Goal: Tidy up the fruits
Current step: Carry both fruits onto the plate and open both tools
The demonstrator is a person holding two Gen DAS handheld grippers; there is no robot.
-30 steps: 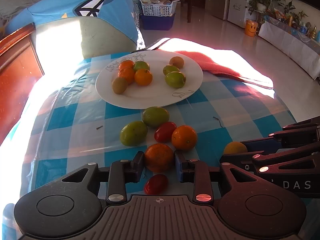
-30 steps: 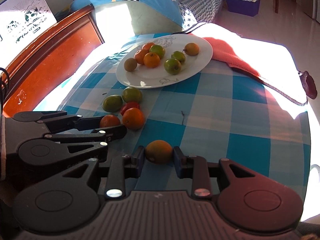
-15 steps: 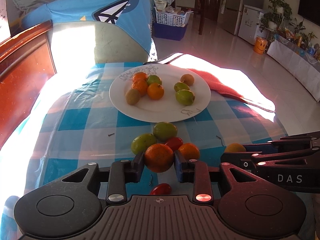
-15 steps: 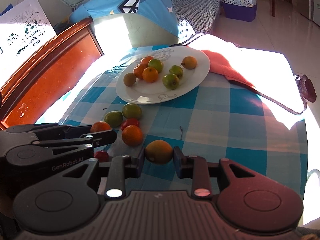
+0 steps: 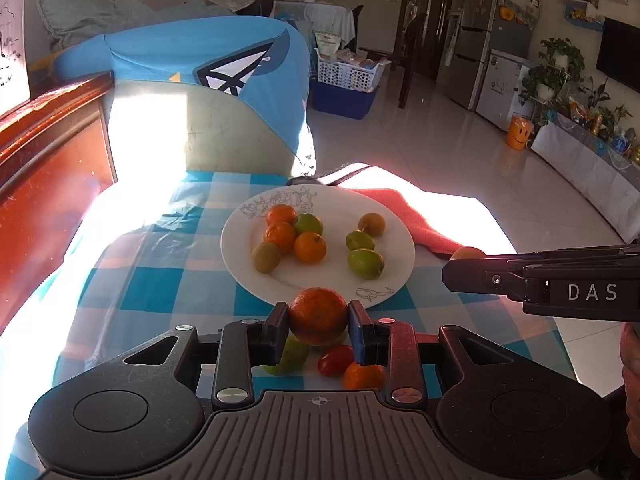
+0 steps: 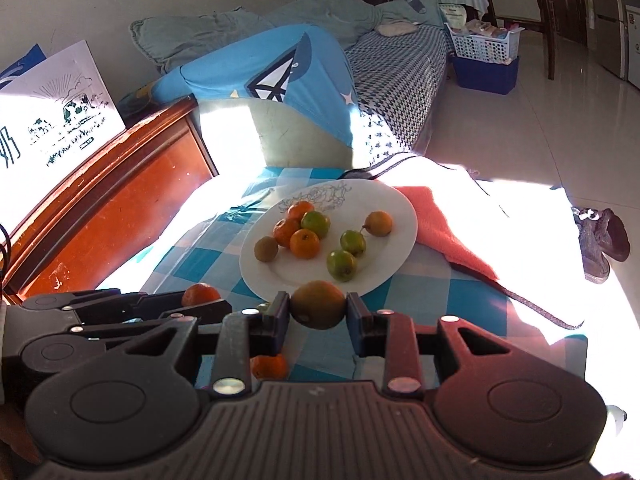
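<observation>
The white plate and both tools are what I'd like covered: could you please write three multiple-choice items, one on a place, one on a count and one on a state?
1. Where does the red cloth lie?
A. Against the far right rim of the white plate
B. Beneath the plate's near rim
C. On the wooden headboard

2. How many fruits lie on the plate?
A. Four
B. Seven
C. Ten

3. What state is the left tool in?
A. Open, empty
B. Shut on an orange
C. Shut on the cloth

Key:
1 A, the cloth meets that rim in both views.
2 B, three orange, three green, one brown.
3 B, its fingers press the orange's sides; the right tool likewise grips a brownish fruit.
</observation>
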